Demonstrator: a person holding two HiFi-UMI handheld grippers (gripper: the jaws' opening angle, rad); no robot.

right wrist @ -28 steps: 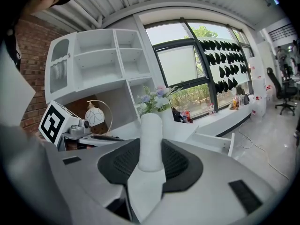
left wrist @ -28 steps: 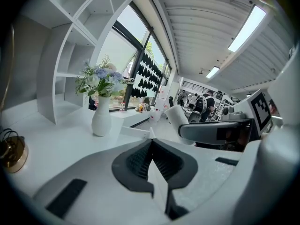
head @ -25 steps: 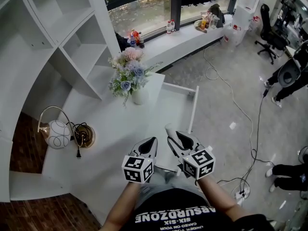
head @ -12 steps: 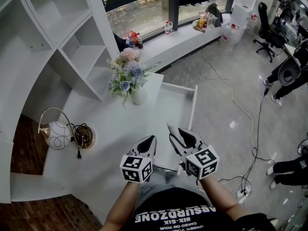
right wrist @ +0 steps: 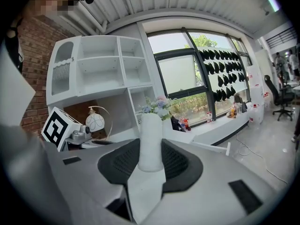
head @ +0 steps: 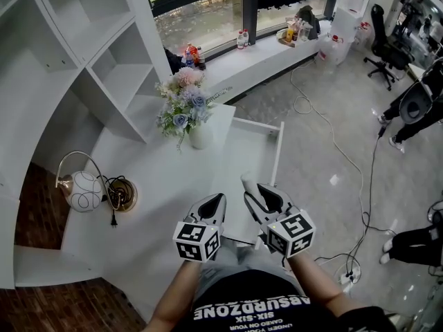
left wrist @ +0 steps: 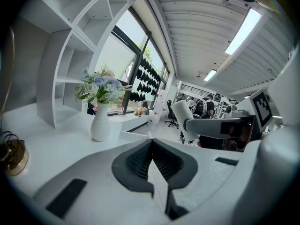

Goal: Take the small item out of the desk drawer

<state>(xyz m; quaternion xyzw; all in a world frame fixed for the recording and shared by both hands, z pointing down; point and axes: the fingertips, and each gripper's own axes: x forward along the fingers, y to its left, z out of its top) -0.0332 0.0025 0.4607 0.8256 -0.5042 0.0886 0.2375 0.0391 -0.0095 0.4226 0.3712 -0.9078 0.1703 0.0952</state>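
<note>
Small white cylindrical item (right wrist: 151,139) stands upright, pinched between the pads of the right tool (head: 263,198); in the head view its tip pokes out ahead of the jaws, over the near end of the open drawer (head: 278,154). Left tool (head: 213,205) just beside the right one, jaws pressed together, nothing between them. Drawer juts from the white desk (head: 156,182). Vase of flowers (head: 198,135) further back on the desk; globe lamp (head: 84,192) to the left.
</note>
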